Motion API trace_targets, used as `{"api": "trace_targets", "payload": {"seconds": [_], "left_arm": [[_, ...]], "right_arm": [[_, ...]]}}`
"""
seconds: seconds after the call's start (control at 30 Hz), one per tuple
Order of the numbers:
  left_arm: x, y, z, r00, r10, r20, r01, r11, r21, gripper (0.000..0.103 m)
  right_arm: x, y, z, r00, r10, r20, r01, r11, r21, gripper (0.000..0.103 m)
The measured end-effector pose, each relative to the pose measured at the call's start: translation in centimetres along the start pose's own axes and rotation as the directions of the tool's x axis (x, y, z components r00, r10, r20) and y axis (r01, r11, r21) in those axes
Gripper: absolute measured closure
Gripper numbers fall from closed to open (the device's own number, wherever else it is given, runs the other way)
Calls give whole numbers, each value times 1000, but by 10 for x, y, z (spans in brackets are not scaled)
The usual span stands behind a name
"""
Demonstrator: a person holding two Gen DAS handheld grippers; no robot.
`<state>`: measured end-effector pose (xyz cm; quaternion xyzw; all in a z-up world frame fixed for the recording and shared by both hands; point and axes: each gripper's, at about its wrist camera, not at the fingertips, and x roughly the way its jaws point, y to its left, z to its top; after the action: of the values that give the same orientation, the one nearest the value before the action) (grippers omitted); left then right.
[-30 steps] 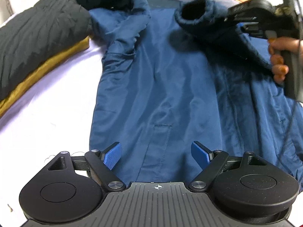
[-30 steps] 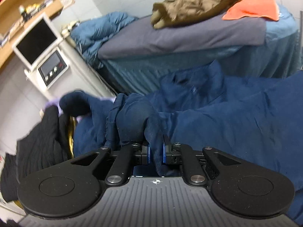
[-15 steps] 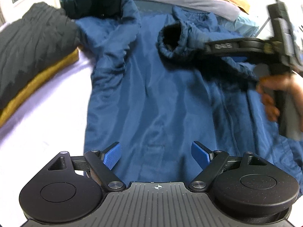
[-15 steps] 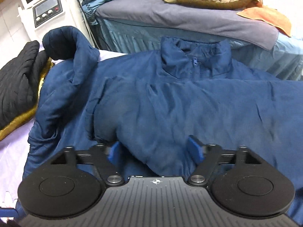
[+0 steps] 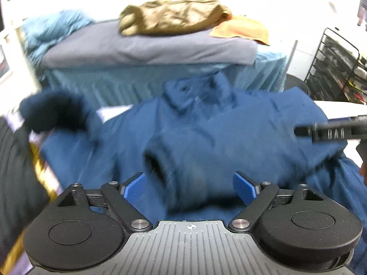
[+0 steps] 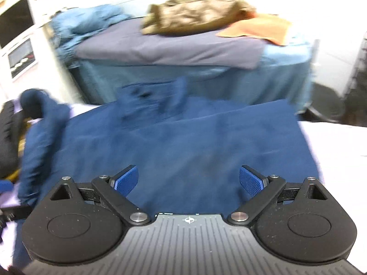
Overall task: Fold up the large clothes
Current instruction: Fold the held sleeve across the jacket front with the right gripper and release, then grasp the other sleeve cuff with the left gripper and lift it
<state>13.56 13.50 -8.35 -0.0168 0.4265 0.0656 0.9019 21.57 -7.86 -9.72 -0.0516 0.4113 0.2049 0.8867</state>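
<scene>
Since approx. 1 s ago, right gripper [image 6: 188, 180] has let go of the sleeve it had pinched and its jaws now stand wide apart, nothing between them; both cameras have tilted up, so the far bed shows. Both views are motion-blurred.

Left wrist view, near to far: left gripper [image 5: 189, 184] has jaws wide apart, empty. Between and just beyond the blue pads [image 5: 134, 186] lies the sleeve cuff [image 5: 158, 167] of the navy jacket [image 5: 229, 128], its dark opening facing left, sleeve laid across the jacket body. Cannot tell if pads touch fabric. Right of the jaws, the other tool's black finger enters from the frame edge. Left of the jaws, a black quilted garment [image 5: 13, 171] w/ a mustard edge. Farther on, jacket collar [image 5: 195, 91], and the other sleeve [image 5: 52, 112] bunched up at far left. Beyond that, a bed w/ grey blanket [image 5: 149, 45], olive coat [image 5: 174, 13], orange cloth [image 5: 243, 28].

Right wrist view: ahead of the open jaws, flat jacket fabric fills the space; white table surface [image 6: 332, 142] shows to the right.

Handling, as judgement: jacket looks padded, soft, fairly light but bulky; shell seems smooth, so prob. slippery and springy, and folds may slide or puff open. Best hold is likely at thick seamed parts, e.g. cuff, hem corner or shoulder seam, not the mid-panel, where a pinch would take only the top layer.
</scene>
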Motion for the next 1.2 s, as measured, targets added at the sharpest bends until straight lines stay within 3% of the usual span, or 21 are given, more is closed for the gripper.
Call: {"api": "trace_targets", "payload": {"seconds": [0.1,0.27,0.33,0.4,0.47,0.6,0.8,1.2], "left_arm": [[31,-16,13,999,-16,-34,18,999,48,0],[93,-27,1,974,42,-223,-21,995,95,0],[107,-16,-10,961,40,-272,-25,998,58,0],[116,0,-22,950,6,-311,-27,998,-65,0],[117,14,-29,953,-40,-301,-9,987,-159,0],[117,4,-35,962,-6,-273,-19,996,-89,0],[120,-5,-33,956,39,-292,-64,995,-75,0],[126,2,-25,949,12,-314,-40,996,-84,0]], "right_arm": [[15,-12,-4,998,-55,-43,53,997,-56,3],[44,-16,-31,987,-94,-133,67,980,-189,2],[53,-11,-44,983,-115,-140,75,961,-265,1],[62,-9,-55,980,-130,-152,77,947,-312,1],[69,-10,-59,979,-132,-158,78,949,-305,0],[78,-7,-61,976,-140,-167,88,954,-285,0],[84,-8,-54,972,-135,-193,81,961,-263,0],[85,-7,-53,970,-149,-191,99,963,-250,0]]}}
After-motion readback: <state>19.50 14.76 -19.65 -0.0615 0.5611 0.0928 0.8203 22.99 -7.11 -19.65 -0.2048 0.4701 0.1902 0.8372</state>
